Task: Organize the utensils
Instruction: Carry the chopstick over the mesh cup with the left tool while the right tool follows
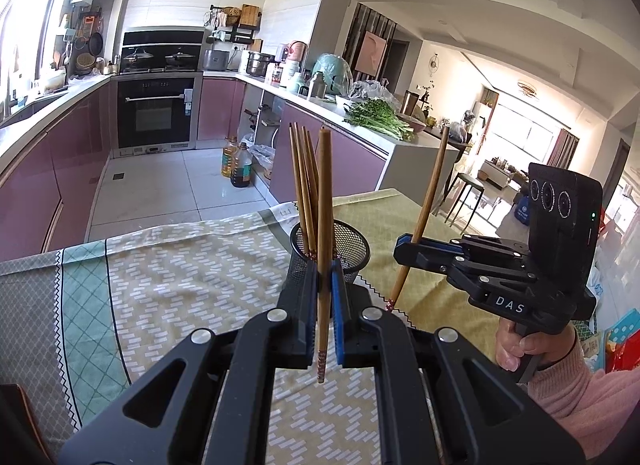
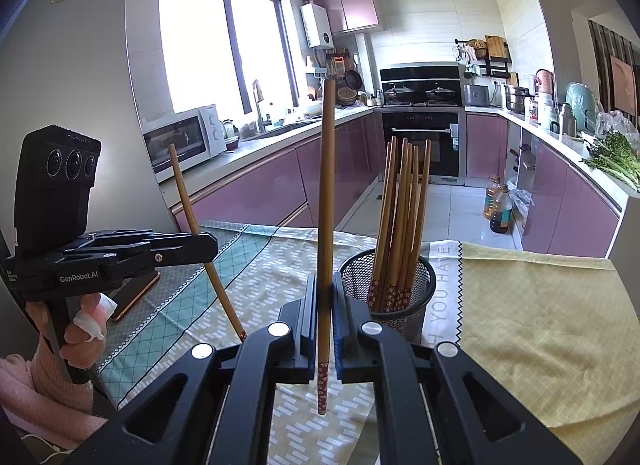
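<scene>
Mesh holder: front wall masked by left gripper. Chopstick bundle: count not determinable (sticks overlap). Desk cut by bottom edge. Cloth lettering partly hidden.

I note brown chopsticks with red floral-patterned ends standing in a black mesh holder. The tablecloth shows an olive field of white dashes, a teal lattice band, and plain yellow-green toward its right edge. Cabinet fronts are mauve.
</scene>
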`<act>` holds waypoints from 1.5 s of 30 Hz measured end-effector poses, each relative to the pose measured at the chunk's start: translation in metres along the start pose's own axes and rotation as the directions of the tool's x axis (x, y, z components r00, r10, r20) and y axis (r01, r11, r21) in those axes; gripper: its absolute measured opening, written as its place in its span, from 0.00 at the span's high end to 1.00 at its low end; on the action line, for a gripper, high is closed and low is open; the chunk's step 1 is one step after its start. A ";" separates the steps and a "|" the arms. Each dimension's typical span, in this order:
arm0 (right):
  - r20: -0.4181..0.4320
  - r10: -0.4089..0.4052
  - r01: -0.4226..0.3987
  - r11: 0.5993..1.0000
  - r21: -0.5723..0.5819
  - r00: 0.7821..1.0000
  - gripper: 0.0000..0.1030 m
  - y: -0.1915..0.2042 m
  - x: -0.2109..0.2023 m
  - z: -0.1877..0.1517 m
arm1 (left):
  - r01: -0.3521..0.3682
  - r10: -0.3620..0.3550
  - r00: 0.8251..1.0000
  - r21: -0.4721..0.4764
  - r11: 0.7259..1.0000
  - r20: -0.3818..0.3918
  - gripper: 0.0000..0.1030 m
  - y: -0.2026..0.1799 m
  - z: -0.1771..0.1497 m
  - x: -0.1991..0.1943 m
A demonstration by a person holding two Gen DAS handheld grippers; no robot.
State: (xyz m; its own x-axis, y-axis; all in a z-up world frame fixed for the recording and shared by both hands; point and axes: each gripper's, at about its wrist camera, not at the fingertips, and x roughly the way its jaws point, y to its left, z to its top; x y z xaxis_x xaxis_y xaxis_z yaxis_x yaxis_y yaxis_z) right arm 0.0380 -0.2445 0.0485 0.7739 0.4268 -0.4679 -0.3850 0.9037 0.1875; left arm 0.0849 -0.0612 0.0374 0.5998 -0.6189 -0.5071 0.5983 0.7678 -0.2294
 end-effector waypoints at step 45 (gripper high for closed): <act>0.035 -0.008 0.008 1.000 -0.001 0.999 0.94 -0.007 -0.001 0.015 | 0.021 -0.021 1.000 0.024 1.000 0.022 0.93 -0.012 0.023 0.006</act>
State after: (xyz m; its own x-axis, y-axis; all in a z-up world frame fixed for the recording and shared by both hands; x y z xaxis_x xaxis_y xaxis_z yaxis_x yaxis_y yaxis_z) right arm 0.0473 -0.2513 0.0606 0.7942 0.4204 -0.4388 -0.3793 0.9071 0.1826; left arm 0.0931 -0.0783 0.0559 0.5989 -0.6385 -0.4834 0.6230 0.7507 -0.2197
